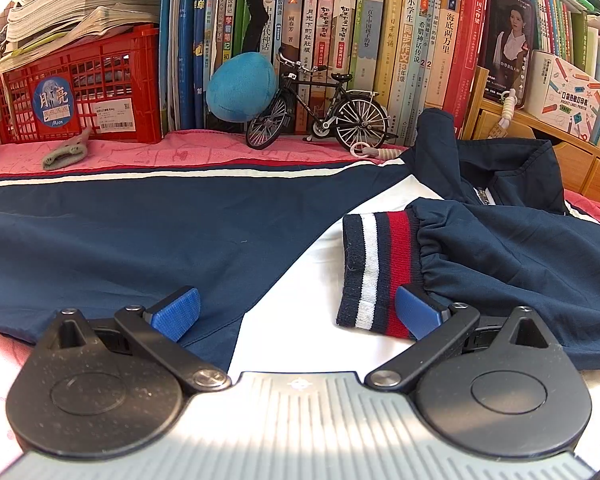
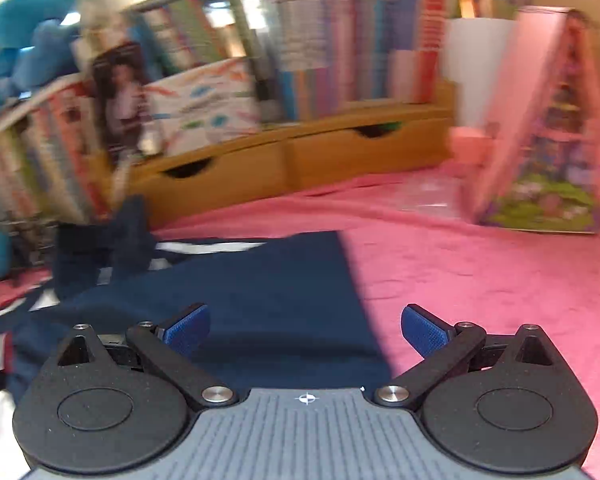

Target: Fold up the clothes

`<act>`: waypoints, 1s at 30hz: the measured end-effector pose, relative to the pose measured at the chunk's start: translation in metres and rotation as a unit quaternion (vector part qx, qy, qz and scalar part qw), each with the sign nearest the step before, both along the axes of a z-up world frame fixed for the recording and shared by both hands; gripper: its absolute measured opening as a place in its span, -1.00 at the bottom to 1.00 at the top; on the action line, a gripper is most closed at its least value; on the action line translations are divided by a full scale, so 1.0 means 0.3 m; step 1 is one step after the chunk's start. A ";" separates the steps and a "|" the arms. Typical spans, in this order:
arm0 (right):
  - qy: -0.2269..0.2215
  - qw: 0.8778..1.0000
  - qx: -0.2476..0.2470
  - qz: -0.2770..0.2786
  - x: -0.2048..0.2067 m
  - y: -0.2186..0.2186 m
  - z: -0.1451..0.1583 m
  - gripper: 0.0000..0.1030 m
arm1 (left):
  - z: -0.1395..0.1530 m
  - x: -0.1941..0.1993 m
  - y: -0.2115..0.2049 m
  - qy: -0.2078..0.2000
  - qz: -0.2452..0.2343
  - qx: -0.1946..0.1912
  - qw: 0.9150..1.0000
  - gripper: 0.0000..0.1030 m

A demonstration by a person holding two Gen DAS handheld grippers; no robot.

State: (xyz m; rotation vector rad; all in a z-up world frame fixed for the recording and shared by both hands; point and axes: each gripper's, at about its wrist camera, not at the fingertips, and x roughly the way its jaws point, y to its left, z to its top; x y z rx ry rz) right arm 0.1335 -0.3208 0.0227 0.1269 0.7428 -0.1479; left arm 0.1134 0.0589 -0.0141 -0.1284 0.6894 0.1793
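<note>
A navy and white jacket (image 1: 112,232) lies spread on a pink cloth. One sleeve (image 1: 512,264) is folded in over the white body panel (image 1: 300,280), its striped navy, white and red cuff (image 1: 380,268) lying flat. My left gripper (image 1: 296,312) is open just above the white panel, its right pad (image 1: 414,316) at the cuff's near edge. In the right wrist view, which is motion-blurred, my right gripper (image 2: 305,332) is open and empty over the navy fabric (image 2: 260,292) near its right edge.
A red crate (image 1: 84,88), a row of books (image 1: 340,40), a blue plush ball (image 1: 242,86) and a model bicycle (image 1: 316,112) stand behind the jacket. Wooden drawers (image 2: 300,152) and a pink box (image 2: 548,128) stand on the pink cloth (image 2: 480,280).
</note>
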 end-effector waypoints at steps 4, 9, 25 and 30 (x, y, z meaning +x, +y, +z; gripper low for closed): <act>0.004 0.997 0.017 0.074 0.045 0.162 -0.023 1.00 | 0.000 0.000 0.001 0.000 0.000 -0.001 1.000 1.00; 0.009 0.985 0.038 0.166 0.101 0.364 -0.052 1.00 | -0.002 0.000 0.002 0.000 0.000 -0.001 1.000 1.00; 0.048 0.998 -0.043 -0.004 0.293 0.060 -0.093 1.00 | -0.006 0.002 -0.002 0.000 0.001 -0.001 1.000 1.00; 0.033 0.986 -0.133 -0.094 0.268 0.073 -0.074 1.00 | -0.006 0.001 0.000 0.000 0.000 -0.001 1.000 1.00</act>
